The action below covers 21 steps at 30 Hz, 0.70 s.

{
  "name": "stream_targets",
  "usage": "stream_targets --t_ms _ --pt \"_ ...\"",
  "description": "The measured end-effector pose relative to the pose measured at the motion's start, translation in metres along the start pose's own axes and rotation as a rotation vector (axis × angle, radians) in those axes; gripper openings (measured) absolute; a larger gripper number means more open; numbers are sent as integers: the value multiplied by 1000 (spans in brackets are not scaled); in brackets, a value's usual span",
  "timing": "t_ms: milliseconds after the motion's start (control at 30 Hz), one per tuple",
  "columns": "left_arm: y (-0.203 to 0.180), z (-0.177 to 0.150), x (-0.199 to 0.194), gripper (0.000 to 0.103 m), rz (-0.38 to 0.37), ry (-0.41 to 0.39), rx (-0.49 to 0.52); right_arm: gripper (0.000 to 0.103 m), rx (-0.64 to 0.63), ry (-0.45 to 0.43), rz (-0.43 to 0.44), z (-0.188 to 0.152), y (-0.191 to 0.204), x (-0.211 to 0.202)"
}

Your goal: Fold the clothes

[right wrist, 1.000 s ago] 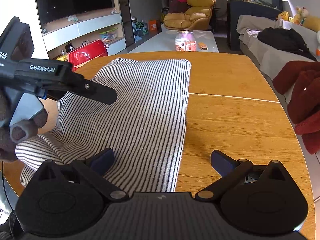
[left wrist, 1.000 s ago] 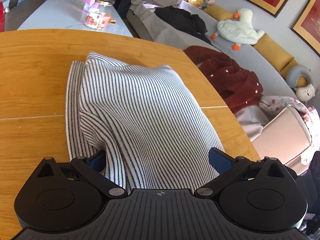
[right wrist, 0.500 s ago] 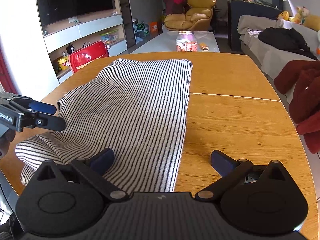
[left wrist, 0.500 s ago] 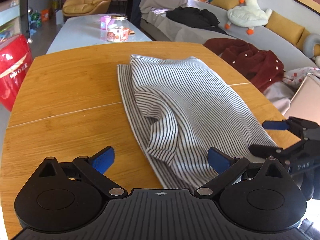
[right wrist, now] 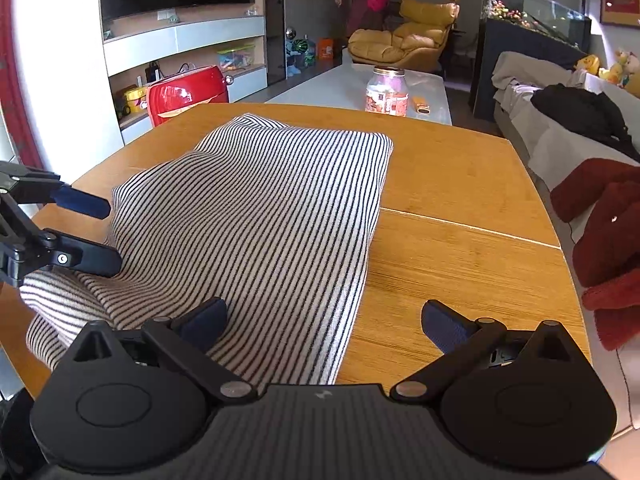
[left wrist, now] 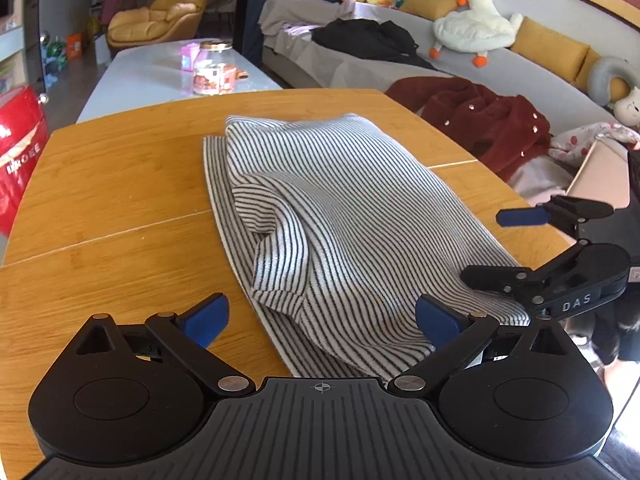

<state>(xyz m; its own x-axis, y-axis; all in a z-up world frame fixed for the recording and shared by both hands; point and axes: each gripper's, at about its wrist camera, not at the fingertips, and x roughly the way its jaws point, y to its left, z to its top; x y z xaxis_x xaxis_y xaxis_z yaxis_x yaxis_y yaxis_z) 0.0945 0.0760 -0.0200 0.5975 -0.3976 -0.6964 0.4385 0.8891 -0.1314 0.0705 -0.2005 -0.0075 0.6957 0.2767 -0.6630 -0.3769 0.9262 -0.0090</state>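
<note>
Garment [left wrist: 344, 216] on table [left wrist: 120, 184], sofa [left wrist: 500, 68] behind.

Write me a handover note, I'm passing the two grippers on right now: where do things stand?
Left gripper: open, empty, at the near hem.
Right gripper: open, empty, over the right edge.
Striped garment: on the wooden table, folded lengthwise, left side rumpled.
Done: first fold.
Left: smooth the bunched fabric, probably fold across.
</note>
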Motion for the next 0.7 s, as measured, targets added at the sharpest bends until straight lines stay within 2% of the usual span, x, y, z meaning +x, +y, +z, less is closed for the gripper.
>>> stream_targets --t_ms 133,267,467,600,700 --pt "-2 -7 1 102 11 17 9 103 -42 -41 -19 3 -3 -20" --pt "2 -11 0 102 20 20 -11 103 -129 21 -88 -14 1 -12" --pt "0 -16 -7 102 43 15 1 103 -156 -15 -120 -20 7 -24" --pt "-1 -19 -12 102 57 12 4 103 -157 -98 -74 -10 15 -44" --pt "-2 -23 -15 102 63 10 1 103 -141 -92 -7 -10 21 -43"
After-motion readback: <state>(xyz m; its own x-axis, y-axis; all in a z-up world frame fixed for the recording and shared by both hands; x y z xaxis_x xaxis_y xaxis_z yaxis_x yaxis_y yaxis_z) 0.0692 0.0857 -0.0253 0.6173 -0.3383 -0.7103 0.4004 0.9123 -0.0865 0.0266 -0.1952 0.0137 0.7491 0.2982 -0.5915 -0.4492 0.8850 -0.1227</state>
